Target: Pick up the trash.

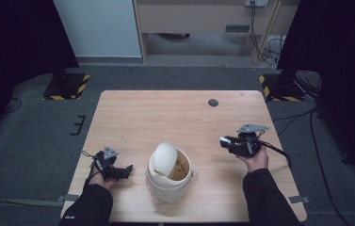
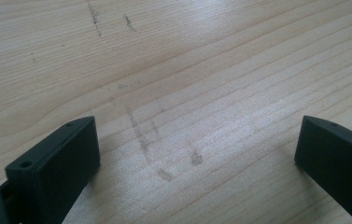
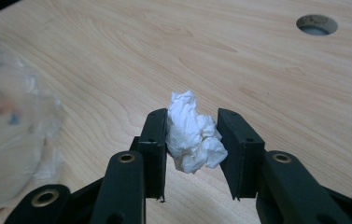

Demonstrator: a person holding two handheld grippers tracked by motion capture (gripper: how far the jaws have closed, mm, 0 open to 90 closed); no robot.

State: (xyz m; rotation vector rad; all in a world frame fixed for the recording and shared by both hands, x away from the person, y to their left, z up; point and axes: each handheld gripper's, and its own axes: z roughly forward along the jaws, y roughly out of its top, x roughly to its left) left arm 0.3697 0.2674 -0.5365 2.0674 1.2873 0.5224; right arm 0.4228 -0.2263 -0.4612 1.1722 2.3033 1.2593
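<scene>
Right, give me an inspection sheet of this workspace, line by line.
Surface: wooden table, faint grey scuffs, round cable hole near the far edge.
Job's things: cream bin near the front edge, its swing lid tilted open; crumpled white tissue.
Clutter: nothing seen.
Grippers: left claw open above bare wood, left of the bin; right claw shut on the tissue, right of the bin.
Cables: one trails from each gripper; more lie on the floor at the far right.
Surroundings: grey carpet, hazard-striped stand bases, dark curtains on both sides, wooden furniture behind.
</scene>
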